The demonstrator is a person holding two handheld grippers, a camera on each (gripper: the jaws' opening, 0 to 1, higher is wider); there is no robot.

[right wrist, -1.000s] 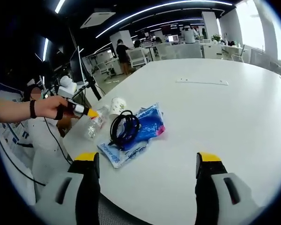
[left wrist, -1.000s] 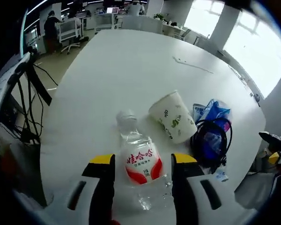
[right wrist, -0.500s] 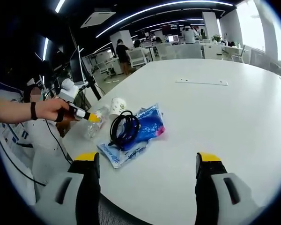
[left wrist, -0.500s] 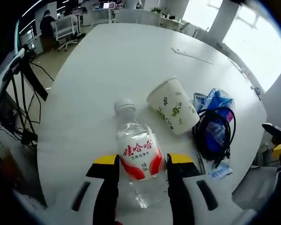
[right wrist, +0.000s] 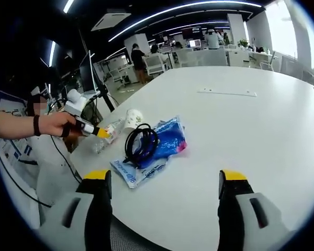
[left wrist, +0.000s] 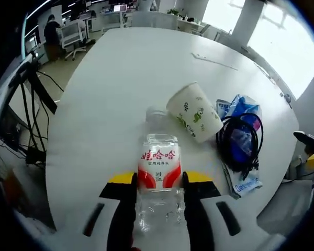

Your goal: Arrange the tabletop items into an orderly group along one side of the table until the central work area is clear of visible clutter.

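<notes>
left tool [left wrist: 158, 184] – now pinching water bottle [left wrist: 158, 172], straightened beside paper cup [left wrist: 194, 112] | right tool [right wrist: 165, 180] – spread, unchanged

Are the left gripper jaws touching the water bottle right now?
Touching. In the left gripper view the left gripper has both yellow-tipped jaws pressed against the sides of the water bottle, with no gap visible on either side.

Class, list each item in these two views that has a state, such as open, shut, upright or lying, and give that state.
Left tongs: shut on water bottle.
Right tongs: open, holding nothing.
Water bottle: capped, lying on the table.
Paper cup: tipped on its side.
Black cable: coiled, resting on the blue packet.
Blue packet: lying flat.
</notes>
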